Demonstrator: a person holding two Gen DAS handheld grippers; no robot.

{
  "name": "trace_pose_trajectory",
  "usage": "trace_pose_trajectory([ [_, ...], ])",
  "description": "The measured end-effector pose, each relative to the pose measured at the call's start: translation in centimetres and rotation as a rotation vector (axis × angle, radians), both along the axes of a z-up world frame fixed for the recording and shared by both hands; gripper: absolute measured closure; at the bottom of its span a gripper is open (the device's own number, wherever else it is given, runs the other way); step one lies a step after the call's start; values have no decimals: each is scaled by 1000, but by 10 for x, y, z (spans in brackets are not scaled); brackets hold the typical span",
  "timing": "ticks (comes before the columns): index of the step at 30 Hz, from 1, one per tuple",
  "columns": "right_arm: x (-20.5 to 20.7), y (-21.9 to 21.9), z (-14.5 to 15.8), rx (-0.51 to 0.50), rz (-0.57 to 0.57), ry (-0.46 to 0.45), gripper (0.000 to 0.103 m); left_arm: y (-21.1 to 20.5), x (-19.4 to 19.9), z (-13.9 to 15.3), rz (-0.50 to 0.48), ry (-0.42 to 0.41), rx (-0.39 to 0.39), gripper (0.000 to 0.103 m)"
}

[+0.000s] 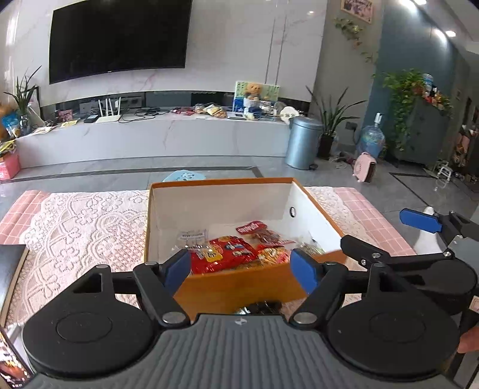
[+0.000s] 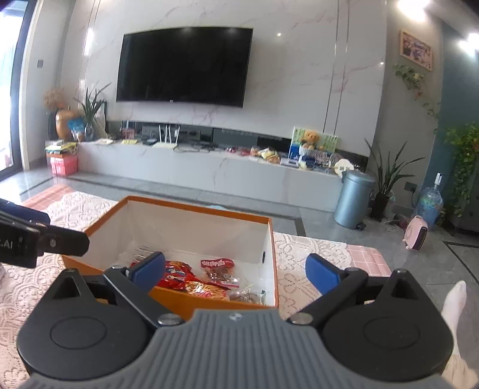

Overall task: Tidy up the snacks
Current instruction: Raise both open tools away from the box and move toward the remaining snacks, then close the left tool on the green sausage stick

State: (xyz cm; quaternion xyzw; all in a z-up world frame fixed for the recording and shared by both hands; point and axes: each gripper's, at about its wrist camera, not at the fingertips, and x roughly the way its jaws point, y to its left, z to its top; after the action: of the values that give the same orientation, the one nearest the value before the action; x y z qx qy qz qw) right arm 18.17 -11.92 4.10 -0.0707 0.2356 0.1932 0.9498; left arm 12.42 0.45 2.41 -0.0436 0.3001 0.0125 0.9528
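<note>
Both views are bright and evenly lit. Daylight floods in from a window (image 2: 9, 89) at the far left of the right wrist view, where it blows out to white. Recessed ceiling spots (image 2: 410, 9) flare overhead and leave small glare dots on the glossy marble wall (image 2: 299, 89). The polished floor (image 1: 209, 170) carries a soft sheen. Shadows are faint and diffuse, deepest inside the box (image 1: 209, 206). Fisheye distortion bows the television (image 1: 119, 36) and bends straight lines toward the edges, with dark vignetting at the corners. Far objects look slightly soft.
</note>
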Motion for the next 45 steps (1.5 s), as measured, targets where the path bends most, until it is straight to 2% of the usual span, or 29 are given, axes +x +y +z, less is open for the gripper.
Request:
trace_pose_trajectory([
  [4, -25, 1, -2, 3, 7, -26, 4, 3, -13, -7, -14, 12, -27, 13],
  [8, -43, 3, -7, -11, 24, -43, 4, 10, -21, -21, -22, 59, -53, 13],
  [14, -63, 9, -26, -26, 33, -24, 4, 30, -38, -49, -24, 119, -95, 13],
  [21, -71, 22, -65, -73, 46, 74, 4, 42, -41, -82, -40, 224, -104, 14],
  [30, -63, 30, -92, -111, 69, 149, 4, 35, -27, -120, -88, 293, -115, 25],
  [35, -49, 33, -108, -109, 63, 256, 4, 35, -20, -135, -95, 318, -107, 33],
  [41, -42, 37, -119, -103, 85, 306, 4, 30, -16, -144, -92, 317, -63, 43],
  [45, -37, 39, -129, -78, 84, 379, 4, 30, -13, -149, -92, 322, -54, 47],
])
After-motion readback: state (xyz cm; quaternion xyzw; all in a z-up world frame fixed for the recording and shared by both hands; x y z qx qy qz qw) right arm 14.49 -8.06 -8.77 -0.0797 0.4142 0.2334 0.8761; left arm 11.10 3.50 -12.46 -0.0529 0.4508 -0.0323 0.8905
